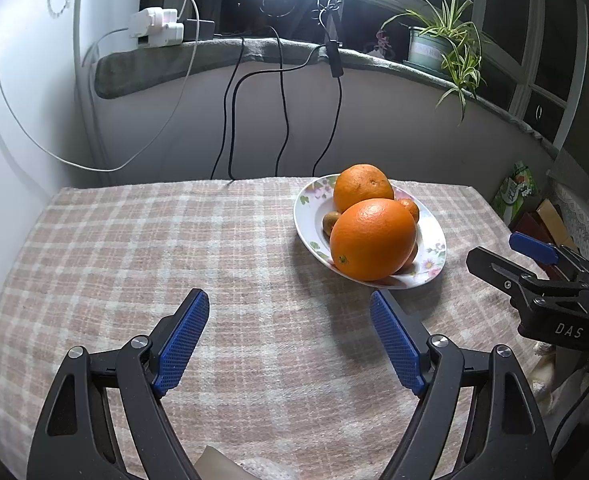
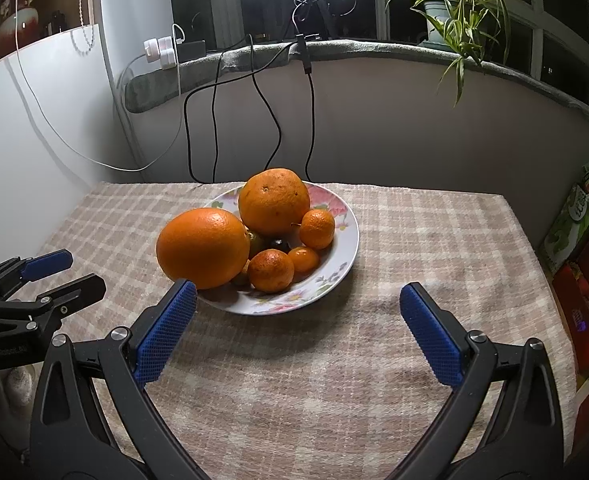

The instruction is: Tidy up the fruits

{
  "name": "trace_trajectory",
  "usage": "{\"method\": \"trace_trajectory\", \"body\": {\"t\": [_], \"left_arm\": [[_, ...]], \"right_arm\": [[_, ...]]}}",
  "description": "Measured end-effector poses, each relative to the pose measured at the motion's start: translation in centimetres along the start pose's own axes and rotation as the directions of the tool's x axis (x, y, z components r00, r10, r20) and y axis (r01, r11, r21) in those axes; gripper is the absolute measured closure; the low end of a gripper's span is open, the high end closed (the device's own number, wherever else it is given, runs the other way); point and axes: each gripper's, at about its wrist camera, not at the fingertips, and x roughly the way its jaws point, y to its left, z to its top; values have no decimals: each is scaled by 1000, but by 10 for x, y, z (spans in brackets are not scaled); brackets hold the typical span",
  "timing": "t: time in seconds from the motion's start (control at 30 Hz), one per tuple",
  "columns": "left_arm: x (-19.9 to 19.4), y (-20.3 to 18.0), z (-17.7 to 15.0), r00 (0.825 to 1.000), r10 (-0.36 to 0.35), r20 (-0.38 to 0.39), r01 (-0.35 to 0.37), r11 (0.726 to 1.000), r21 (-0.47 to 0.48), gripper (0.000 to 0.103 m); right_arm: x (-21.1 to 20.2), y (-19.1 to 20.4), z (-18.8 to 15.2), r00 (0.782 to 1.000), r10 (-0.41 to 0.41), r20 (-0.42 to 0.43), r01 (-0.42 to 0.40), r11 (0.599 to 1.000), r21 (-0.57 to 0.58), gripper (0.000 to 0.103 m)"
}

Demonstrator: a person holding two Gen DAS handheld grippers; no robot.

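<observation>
The only lettering that reads is "DAS", white on the black body of the right gripper (image 1: 506, 258) as the left camera sees it; the print on the green packet (image 2: 576, 216) past the table's right edge is too small to make out.

The floral plate (image 2: 344, 240) sits toward the back of the checked tablecloth (image 2: 434, 240), with bare cloth all round it (widest in front and to its left). On the plate lie a big smooth orange (image 2: 203, 247) overhanging the left rim, a second rougher orange (image 2: 273, 201) behind it, and three small mandarins (image 2: 316, 229) to their right, with darker small fruit half hidden between.

The left gripper (image 1: 289, 330) hovers in front of the plate, jaws spread wide, holding nothing. The right gripper also stands wide open and empty, its left pad (image 2: 166, 330) just before the plate's rim.
</observation>
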Motion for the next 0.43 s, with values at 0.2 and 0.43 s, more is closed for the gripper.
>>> {"method": "trace_trajectory", "body": {"t": [0.2, 0.43], "left_arm": [[0, 0, 0, 1000, -1, 0, 1, 1000, -1, 20], [3, -1, -1, 1000, -6, -6, 6, 1000, 6, 20]], "right_arm": [[1, -2, -1, 1000, 0, -6, 0, 1000, 9, 0], [5, -5, -2, 1000, -8, -14, 9, 1000, 17, 0]]}}
